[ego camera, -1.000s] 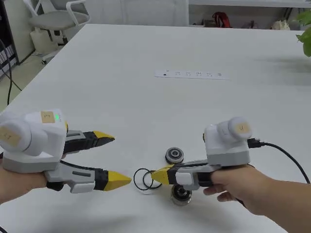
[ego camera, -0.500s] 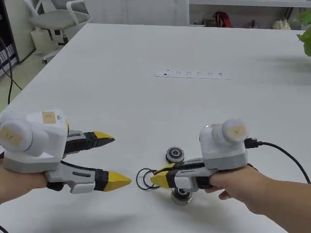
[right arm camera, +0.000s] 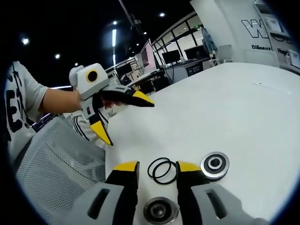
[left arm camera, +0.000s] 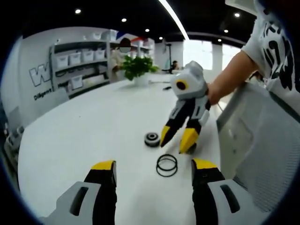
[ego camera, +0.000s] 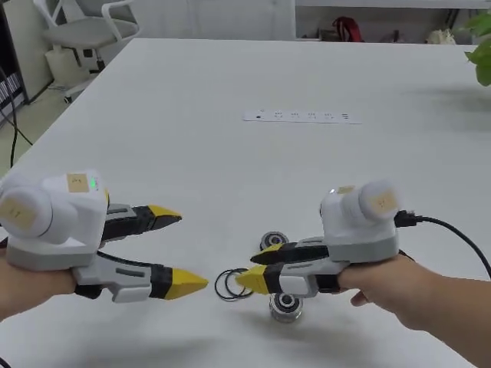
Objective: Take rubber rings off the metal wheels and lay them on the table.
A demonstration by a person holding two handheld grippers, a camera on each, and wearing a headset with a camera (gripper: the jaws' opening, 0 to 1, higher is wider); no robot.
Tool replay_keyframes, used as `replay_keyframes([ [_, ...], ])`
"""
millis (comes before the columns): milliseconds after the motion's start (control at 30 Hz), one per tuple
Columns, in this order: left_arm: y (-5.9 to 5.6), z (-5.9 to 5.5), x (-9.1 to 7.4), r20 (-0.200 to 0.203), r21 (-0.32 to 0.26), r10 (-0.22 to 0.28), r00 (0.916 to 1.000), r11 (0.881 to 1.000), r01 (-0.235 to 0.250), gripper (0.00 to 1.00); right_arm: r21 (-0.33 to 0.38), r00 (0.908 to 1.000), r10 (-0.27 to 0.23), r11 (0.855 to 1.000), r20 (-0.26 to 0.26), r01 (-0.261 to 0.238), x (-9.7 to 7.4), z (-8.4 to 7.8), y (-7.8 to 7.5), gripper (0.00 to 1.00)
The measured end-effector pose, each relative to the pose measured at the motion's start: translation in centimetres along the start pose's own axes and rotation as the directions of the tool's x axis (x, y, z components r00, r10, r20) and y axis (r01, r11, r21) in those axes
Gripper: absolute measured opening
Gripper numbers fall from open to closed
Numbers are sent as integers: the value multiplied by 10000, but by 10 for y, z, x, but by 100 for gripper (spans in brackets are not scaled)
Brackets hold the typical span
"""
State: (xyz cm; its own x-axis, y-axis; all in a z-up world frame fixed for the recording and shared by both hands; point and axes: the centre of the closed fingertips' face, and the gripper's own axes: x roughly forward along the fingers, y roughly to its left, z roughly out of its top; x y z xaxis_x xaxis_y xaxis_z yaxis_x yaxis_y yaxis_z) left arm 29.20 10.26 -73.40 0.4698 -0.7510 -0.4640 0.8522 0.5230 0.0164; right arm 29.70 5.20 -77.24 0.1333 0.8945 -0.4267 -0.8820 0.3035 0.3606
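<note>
White tabletop [ego camera: 230, 153] carries everything at its near edge. At the left, the left gripper [ego camera: 178, 249] hovers just above the surface with its jaws wide apart and nothing in them, pointed right toward the work, probably waiting to steady a wheel.

Right of its tips, two black rubber rings [ego camera: 228, 284] lie flat and overlapping on the tabletop, so these look already taken off and laid down.

The right gripper [ego camera: 253, 270] points left, its tips just beside the rings. Its jaws are a little apart and clamp nothing, which suggests a ring has just been let go.

One metal wheel [ego camera: 285, 304] sits on the near side, under the right gripper's body, and a second wheel [ego camera: 274, 241] lies just beyond it. Whether either wheel wears a ring I cannot tell.
</note>
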Motion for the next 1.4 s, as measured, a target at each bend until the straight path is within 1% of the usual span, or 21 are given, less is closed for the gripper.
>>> replay_keyframes([
  [200,1,5,5,22,65,-59,10000,10000,58,66,-178,9997,-203,9996,150,206,-9,4,-8,29],
  [367,1,10,10,48,142,-139,9999,9998,138,66,-348,9979,-491,9981,413,505,-17,8,-17,31],
  [500,2,12,15,25,187,-200,9998,9996,199,65,-413,9967,-659,9968,477,679,-23,9,-24,31],
  [700,3,16,23,11,209,-273,9996,9994,272,65,-605,9934,-1022,9926,520,1053,-33,7,-37,32],
  [900,6,20,34,18,214,-339,9994,9992,339,64,-775,9888,-1433,9862,421,1462,-40,1,-52,31],
  [1067,9,21,42,-18,179,-374,9993,9991,375,63,-878,9851,-1688,9813,331,1711,-43,-4,-61,30],
  [1233,12,20,51,-69,35,-376,9993,9993,377,62,-989,9819,-1877,9769,259,1894,-44,-9,-69,28],
  [1400,13,18,59,-184,13,-457,9988,9990,457,60,-1130,9795,-2003,9730,188,2012,-42,-11,-74,27],
])
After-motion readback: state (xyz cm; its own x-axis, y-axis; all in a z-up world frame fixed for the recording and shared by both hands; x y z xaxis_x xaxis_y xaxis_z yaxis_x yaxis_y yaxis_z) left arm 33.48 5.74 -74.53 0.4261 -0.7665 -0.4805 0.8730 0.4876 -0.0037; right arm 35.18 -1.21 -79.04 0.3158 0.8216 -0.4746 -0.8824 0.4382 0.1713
